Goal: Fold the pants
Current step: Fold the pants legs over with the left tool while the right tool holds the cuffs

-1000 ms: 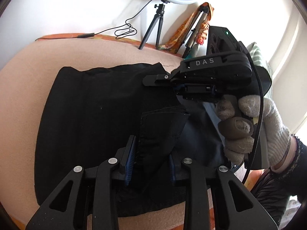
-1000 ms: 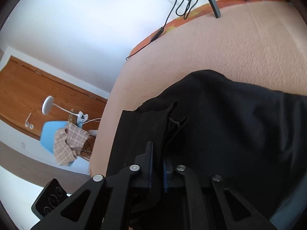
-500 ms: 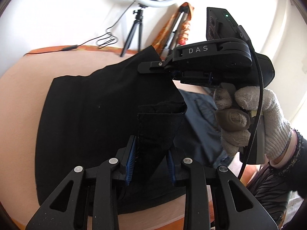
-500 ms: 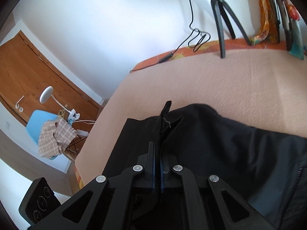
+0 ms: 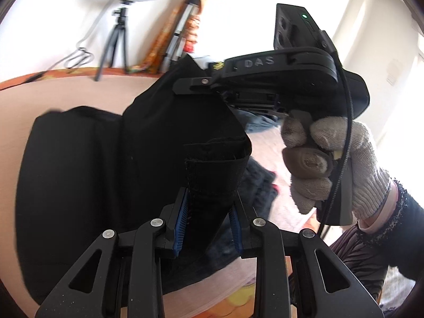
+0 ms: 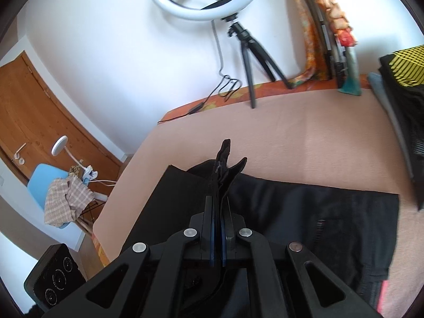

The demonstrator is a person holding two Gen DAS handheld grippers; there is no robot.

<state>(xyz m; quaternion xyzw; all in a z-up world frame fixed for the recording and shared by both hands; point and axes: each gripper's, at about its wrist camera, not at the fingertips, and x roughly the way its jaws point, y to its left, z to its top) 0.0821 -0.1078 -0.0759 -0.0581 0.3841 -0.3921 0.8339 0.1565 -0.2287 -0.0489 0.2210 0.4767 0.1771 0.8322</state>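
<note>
Mid-fold: the black pants (image 5: 79,185) lie across the peach bed (image 6: 304,137), and I've got one end lifted off it, my left tongs (image 5: 208,222) clamped on a thick hem bunch w/ jaws part-way apart, my right tongs (image 6: 217,228) pinched fully closed on a thin edge. Next, I reckon, carry both corners level across to the far end and lay them edge on edge. In the way: clothes pile (image 6: 402,122) at the bed's right edge, ring light tripod (image 6: 249,61) on the back edge.
</note>
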